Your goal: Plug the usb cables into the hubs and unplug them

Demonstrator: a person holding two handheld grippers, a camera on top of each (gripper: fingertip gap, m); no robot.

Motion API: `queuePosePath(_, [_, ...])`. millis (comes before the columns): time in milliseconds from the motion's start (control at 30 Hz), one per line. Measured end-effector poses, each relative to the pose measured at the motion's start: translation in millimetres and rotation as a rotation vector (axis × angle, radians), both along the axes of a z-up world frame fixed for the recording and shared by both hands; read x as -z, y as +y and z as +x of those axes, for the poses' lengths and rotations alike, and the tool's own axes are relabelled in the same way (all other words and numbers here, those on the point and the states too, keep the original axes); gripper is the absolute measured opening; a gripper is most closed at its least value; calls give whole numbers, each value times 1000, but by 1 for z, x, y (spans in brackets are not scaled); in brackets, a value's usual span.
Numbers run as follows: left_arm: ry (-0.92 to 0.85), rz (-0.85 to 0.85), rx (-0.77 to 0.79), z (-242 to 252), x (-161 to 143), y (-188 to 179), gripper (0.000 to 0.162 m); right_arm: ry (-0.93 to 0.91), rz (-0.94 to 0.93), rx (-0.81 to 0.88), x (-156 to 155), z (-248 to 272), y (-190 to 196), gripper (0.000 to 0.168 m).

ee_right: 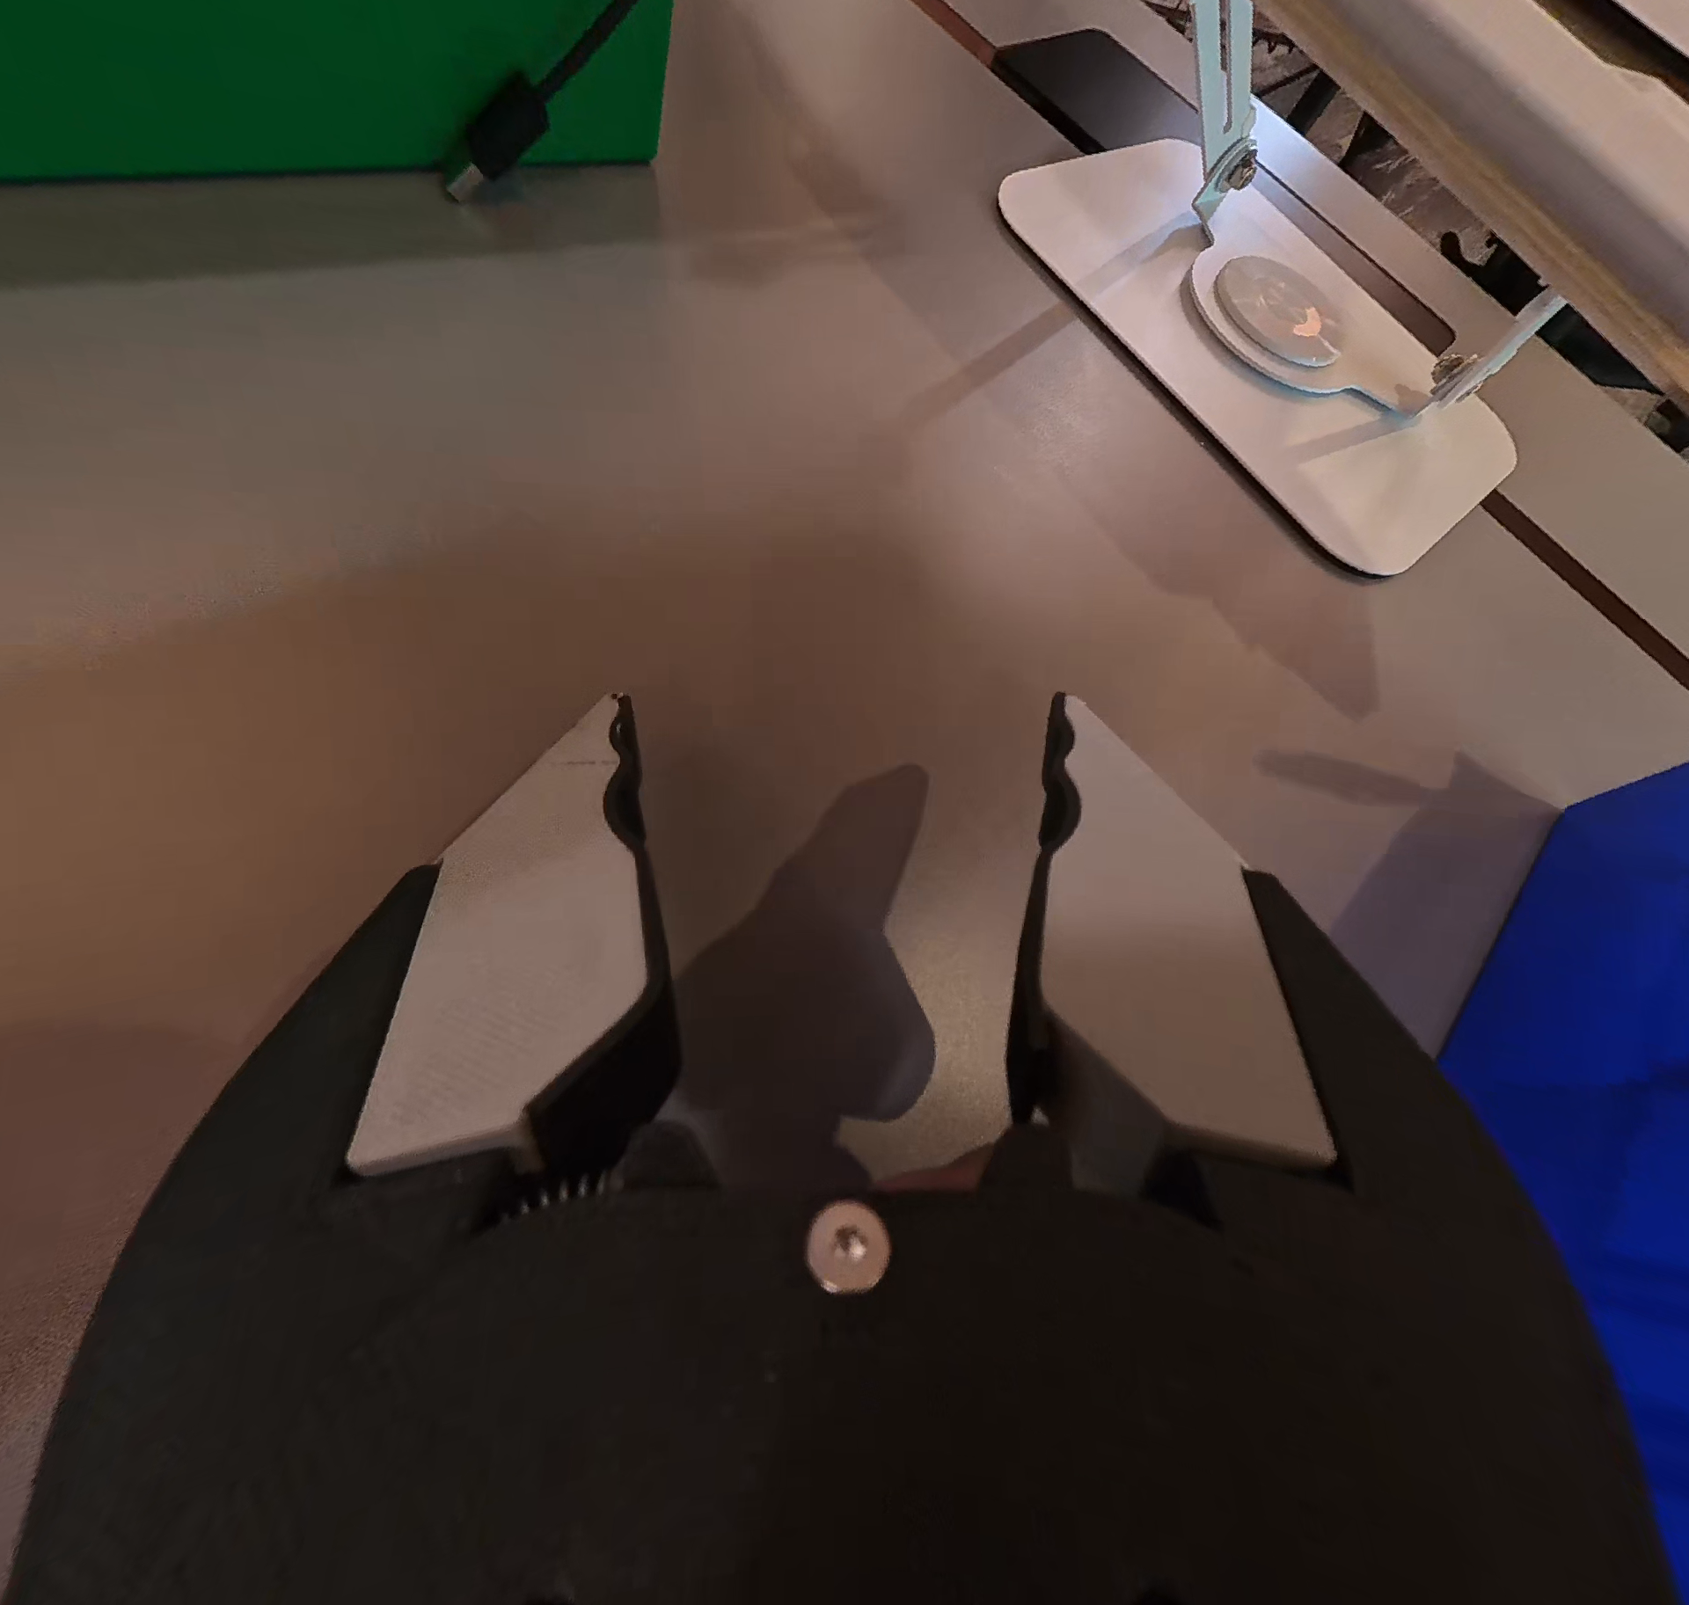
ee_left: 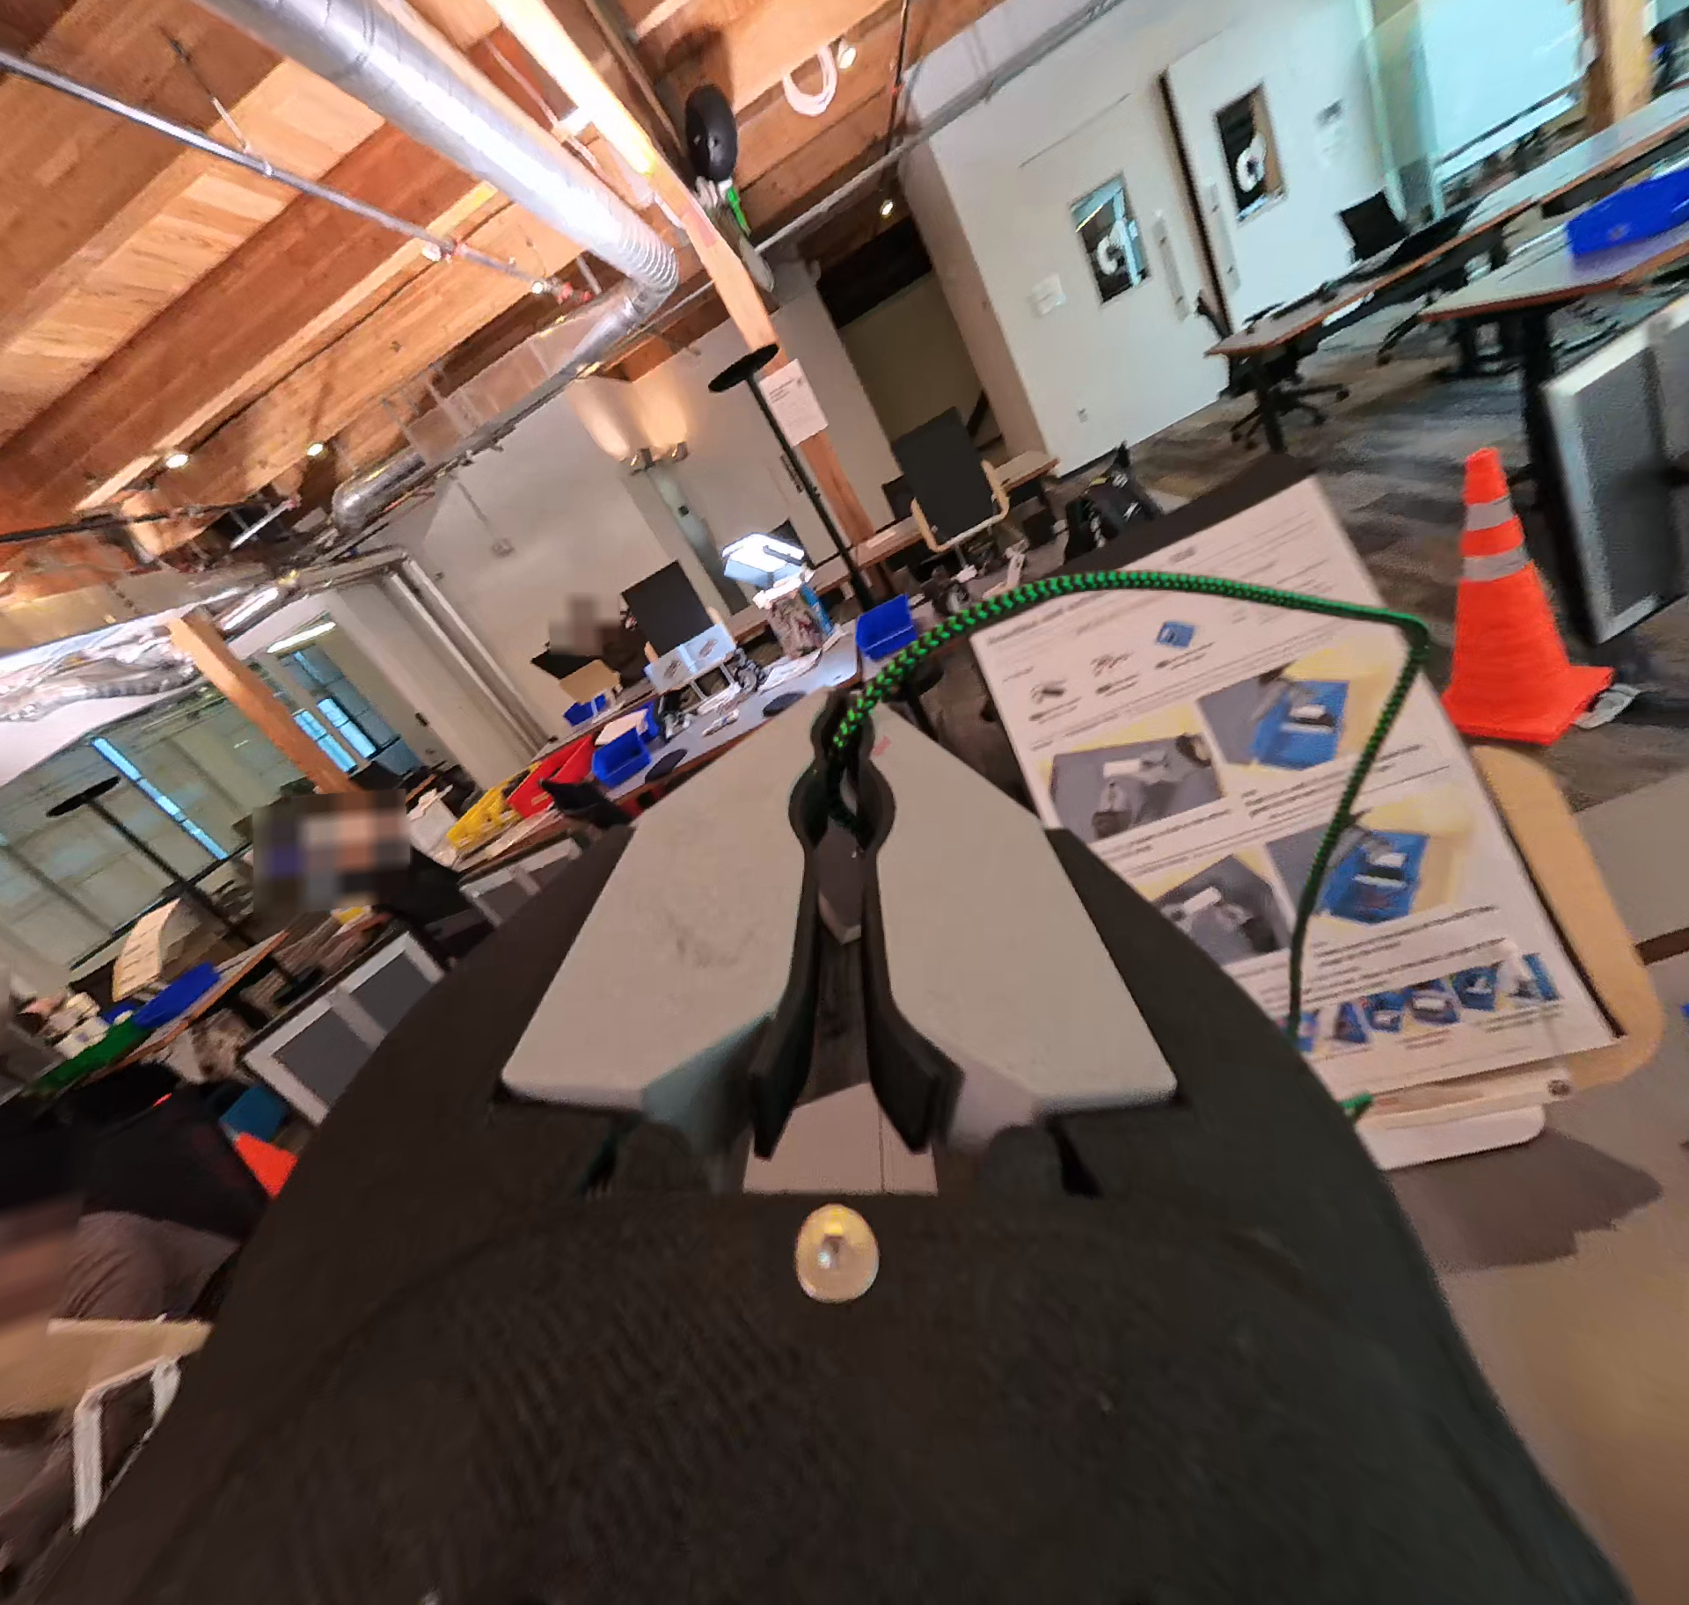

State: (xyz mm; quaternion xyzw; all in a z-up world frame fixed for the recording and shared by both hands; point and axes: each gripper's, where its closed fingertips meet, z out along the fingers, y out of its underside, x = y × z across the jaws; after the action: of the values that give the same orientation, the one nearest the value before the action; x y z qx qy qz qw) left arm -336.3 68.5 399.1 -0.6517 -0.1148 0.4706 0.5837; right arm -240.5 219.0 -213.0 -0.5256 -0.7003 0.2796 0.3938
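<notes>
My left gripper [ee_left: 845,739] is shut on a green-and-black braided USB cable [ee_left: 1142,588], held up in the air and tilted toward the room. The cable arcs right from the fingertips and drops down past an instruction sheet. A silver plug end [ee_left: 836,908] shows between the pads. My right gripper [ee_right: 836,711] is open and empty, low over the grey table [ee_right: 457,465]. A black USB cable with its plug [ee_right: 498,140] hangs in front of a green bin [ee_right: 320,44] at the far left of the right wrist view. No hub shows in either view.
An instruction sheet on a wooden board [ee_left: 1280,812] stands on a white stand, whose base [ee_right: 1261,355] sits on the table at the right. A blue bin [ee_right: 1590,1104] lies at the right gripper's right. An orange cone [ee_left: 1508,620] and desks stand farther off. Spacing between my two grippers at the tips: around 65 cm.
</notes>
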Motion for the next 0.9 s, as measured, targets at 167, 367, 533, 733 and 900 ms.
queuePosePath(167, [-9, 82, 145, 47, -32, 22, 0, 21, -4, 10, -4, 0, 2, 87])
queuePosePath(367, [-44, 219, 261, 79, -62, 26, 0, 66, -21, 38, -16, 0, 7, 90])
queuePosePath(533, [-121, 294, 349, 84, -64, 29, 0, 140, -70, 57, -34, 2, 11, 91])
queuePosePath(733, [-137, 178, 338, 80, -36, 49, 0, 133, -83, 52, -34, 3, 11, 92])
queuePosePath(900, [-186, -103, 311, 73, 64, 98, 0, 124, -76, 39, -33, 3, 8, 95])
